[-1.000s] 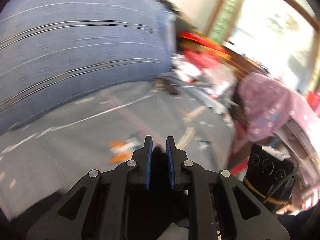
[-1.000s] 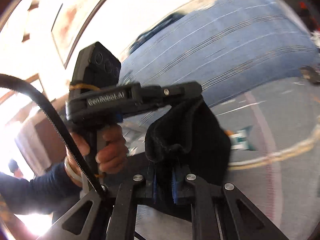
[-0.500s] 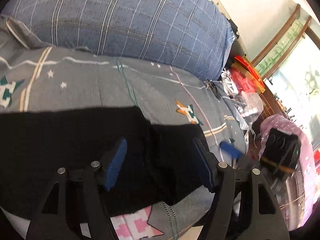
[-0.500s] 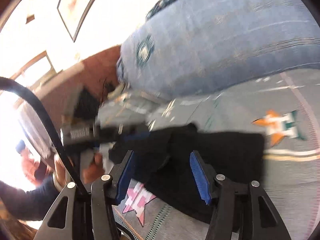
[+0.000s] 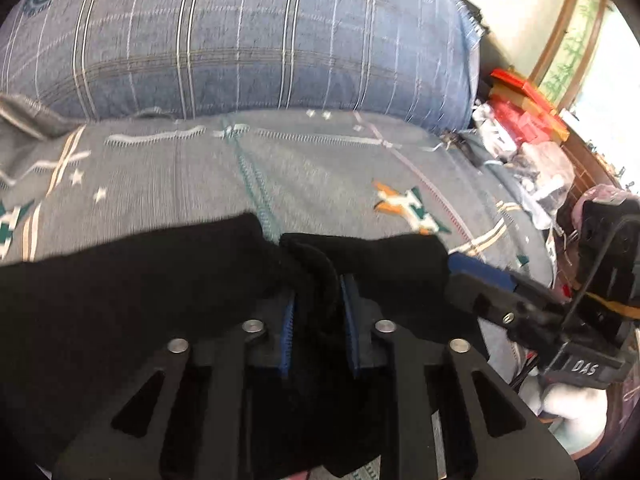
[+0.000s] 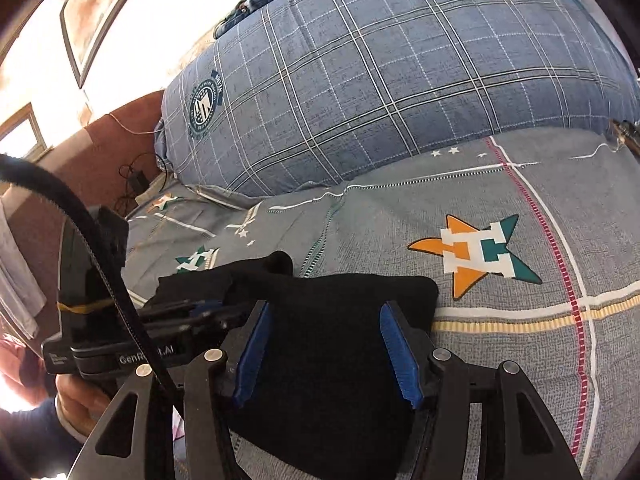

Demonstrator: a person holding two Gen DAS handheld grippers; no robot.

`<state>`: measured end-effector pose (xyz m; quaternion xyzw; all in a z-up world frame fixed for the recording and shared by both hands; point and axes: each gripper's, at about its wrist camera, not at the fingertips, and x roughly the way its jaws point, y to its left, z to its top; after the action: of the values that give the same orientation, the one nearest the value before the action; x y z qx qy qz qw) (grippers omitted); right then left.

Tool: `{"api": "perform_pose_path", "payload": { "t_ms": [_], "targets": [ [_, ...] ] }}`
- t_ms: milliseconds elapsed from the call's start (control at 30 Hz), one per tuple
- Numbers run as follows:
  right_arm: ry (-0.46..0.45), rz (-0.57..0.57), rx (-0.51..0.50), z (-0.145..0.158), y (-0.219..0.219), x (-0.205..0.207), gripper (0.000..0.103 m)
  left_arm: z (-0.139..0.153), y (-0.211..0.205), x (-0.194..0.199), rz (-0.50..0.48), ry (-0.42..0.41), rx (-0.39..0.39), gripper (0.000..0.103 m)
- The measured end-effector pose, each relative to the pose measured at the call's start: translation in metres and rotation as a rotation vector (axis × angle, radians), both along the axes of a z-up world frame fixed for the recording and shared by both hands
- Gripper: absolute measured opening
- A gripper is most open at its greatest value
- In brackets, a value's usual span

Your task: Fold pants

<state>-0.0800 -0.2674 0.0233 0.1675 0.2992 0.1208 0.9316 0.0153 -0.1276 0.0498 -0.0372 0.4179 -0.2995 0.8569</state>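
1. The left tongs (image 5: pixel 318 316) have just been closing, and their blue pads (image 5: pixel 289 332) now pinch a raised fold of the black pants (image 5: pixel 140 300) between them.
2. The right tongs (image 6: pixel 326 354) stand apart, with the blue pads (image 6: pixel 394 354) on either side of a flat stretch of the pants (image 6: pixel 332 320); the cloth lies between them, but the pads do not press on it.
3. In the right wrist view, the left tongs (image 6: pixel 200 308) reach in from the left and meet the pants at their left edge, and a hand (image 6: pixel 80 400) grips the handle in the near left corner.
4. In the left wrist view, the right tongs (image 5: pixel 484 276) come in from the right, just beside the right end of the pants.
5. The pants lie spread across the near part of the bed (image 6: pixel 500 184), on a grey sheet printed with orange and green stars (image 6: pixel 476 258).
6. A big blue checked pillow (image 6: pixel 380 80) rests at the far side of the bed, touching the sheet.
7. To the far right of the bed, in the left wrist view, sits a cluttered heap with red boxes (image 5: pixel 524 96) and plastic bags (image 5: pixel 544 168).
8. A framed picture (image 6: pixel 96 12) hangs on the far wall at the left.
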Motion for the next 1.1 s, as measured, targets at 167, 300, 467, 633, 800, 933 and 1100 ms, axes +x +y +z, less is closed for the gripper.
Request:
{"api": "perform_pose_path", "payload": {
  "t_ms": [167,300,467,633,800,933,1100],
  "targets": [
    [-0.002,-0.009,-0.007,-0.010,0.002,0.001,0.055,-0.001,0.001,0.009,-0.005,-0.018,0.039,0.019],
    [-0.029,0.013,-0.134,-0.021,0.019,0.002,0.058,-0.013,0.014,0.004,0.037,0.048,0.010,0.021],
    [-0.021,0.022,-0.243,-0.015,0.036,0.000,0.062,-0.011,0.022,-0.017,0.082,0.027,0.055,0.027],
    [-0.017,0.073,-0.317,-0.021,0.053,0.001,0.073,-0.009,0.031,-0.030,0.109,0.007,0.093,0.027],
    [-0.019,0.077,-0.326,-0.010,0.059,0.000,0.075,0.001,0.040,-0.043,0.161,-0.055,0.167,0.027],
    [-0.041,0.090,-0.273,-0.001,0.061,-0.006,0.075,0.007,0.055,-0.049,0.190,-0.073,0.172,0.027],
    [-0.043,0.119,-0.244,0.001,0.074,0.000,0.075,0.008,0.077,-0.054,0.234,-0.056,0.137,0.052]
  ]
}}
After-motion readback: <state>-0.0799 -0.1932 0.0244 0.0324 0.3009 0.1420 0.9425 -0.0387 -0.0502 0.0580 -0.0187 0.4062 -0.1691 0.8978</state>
